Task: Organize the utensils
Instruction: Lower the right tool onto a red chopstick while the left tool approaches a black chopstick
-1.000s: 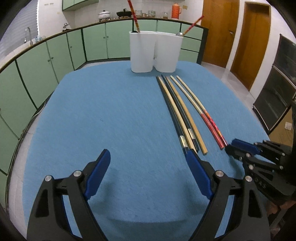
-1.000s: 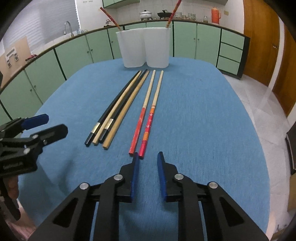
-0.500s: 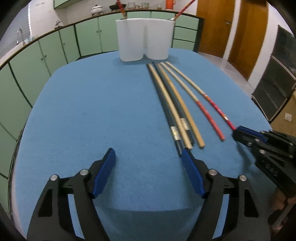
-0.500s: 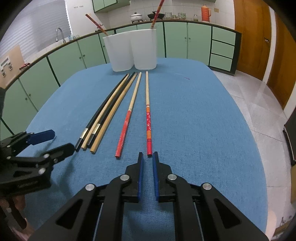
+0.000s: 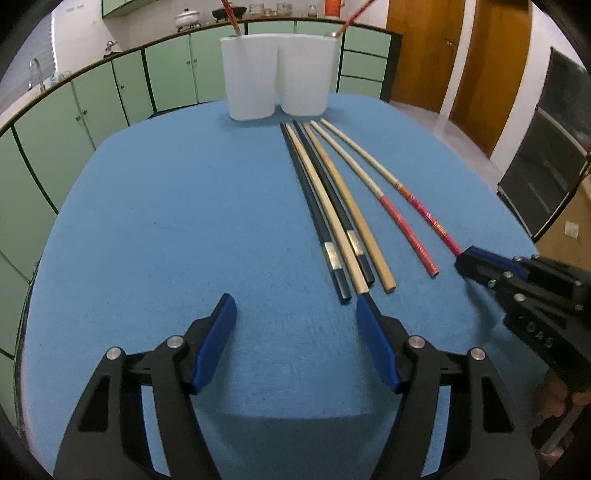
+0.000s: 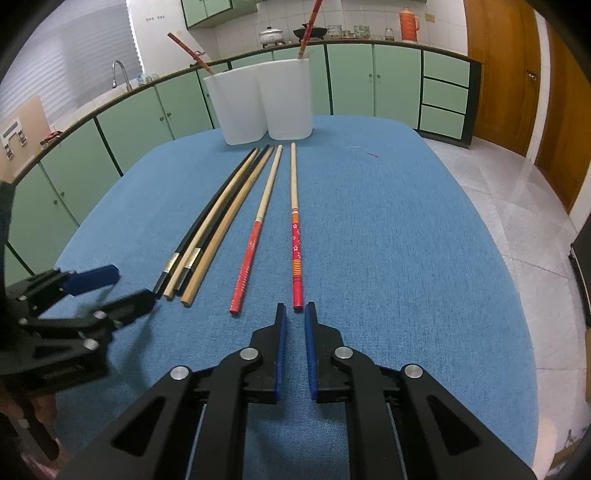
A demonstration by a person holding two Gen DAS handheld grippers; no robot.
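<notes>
Right gripper (image 6: 294,314) jaws narrow, empty, lined up on red floral chopstick (image 6: 296,243) at 12 o'clock. Left gripper (image 5: 295,306) wide, idle. Step: approach; next, close on its tip.

You are working at a tabletop (image 6: 406,229) covered in blue cloth, set in a kitchen. Behind it runs a long row of pale green cabinets (image 6: 351,81) with dark trim, topped by a counter. On that counter you can see a sink tap (image 6: 120,74) at the left, a white pot (image 6: 271,35) and an orange thermos (image 6: 409,23) (further right). The wall (image 6: 236,29) above is white tile. To your right stand brown wooden doors (image 5: 421,51), and the floor (image 6: 517,192) is pale glossy tile that reflects the light.
</notes>
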